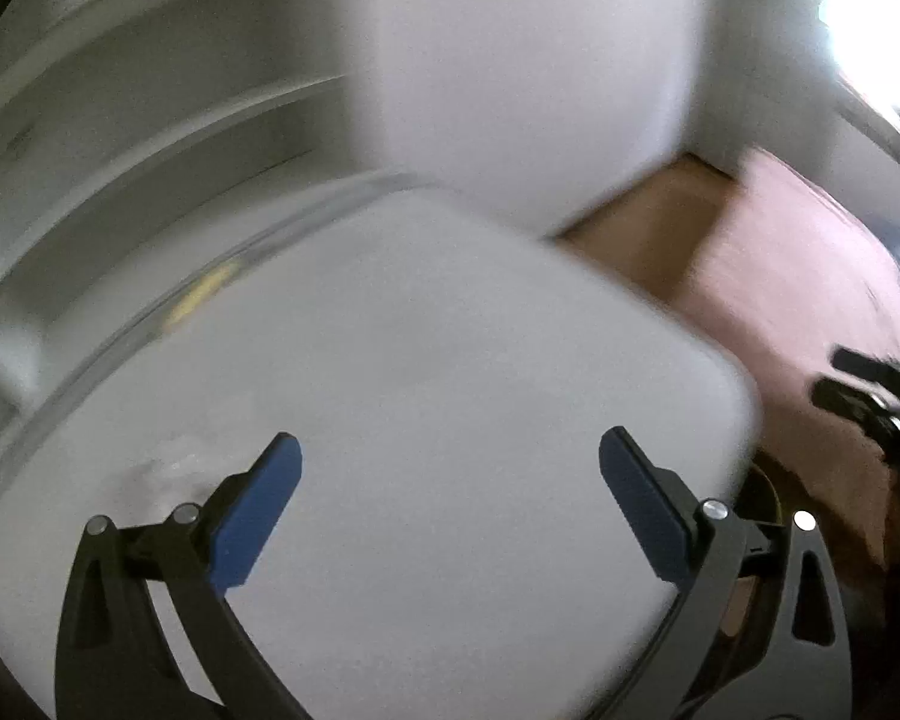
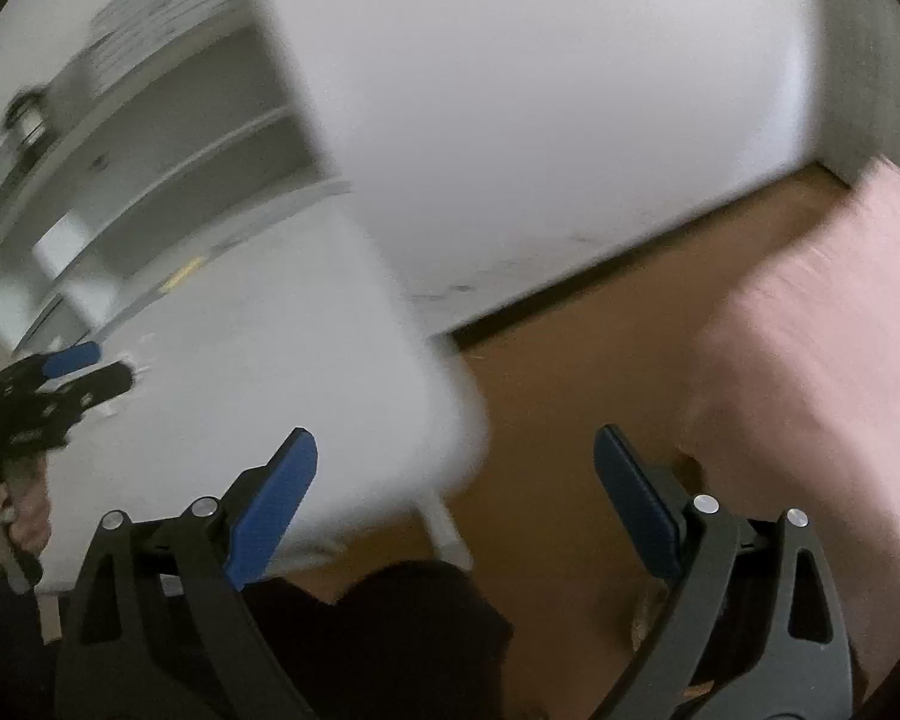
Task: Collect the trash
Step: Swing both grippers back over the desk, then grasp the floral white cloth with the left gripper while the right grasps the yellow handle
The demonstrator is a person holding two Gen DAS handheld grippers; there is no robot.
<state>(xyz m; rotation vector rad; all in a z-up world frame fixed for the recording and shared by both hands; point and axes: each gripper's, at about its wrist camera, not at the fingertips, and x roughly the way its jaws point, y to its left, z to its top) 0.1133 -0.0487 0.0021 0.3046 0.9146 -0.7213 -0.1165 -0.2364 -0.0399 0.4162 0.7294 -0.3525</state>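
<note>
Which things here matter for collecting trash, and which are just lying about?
For the job:
left tool, open
right tool, open
pale scrap on the white table, likely trash, though blurred

Just there:
pink cover
shelves
wooden floor

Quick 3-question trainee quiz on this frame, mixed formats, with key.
1. True or false: the left gripper is shut on a piece of trash.
2. The right gripper hangs mostly over: A) white table B) brown floor C) pink rug
3. Fill in: both grippers' finger pads are coloured ____.

Key: 1 false, it is open over the white table and holds nothing; 2 B; 3 blue.
</note>
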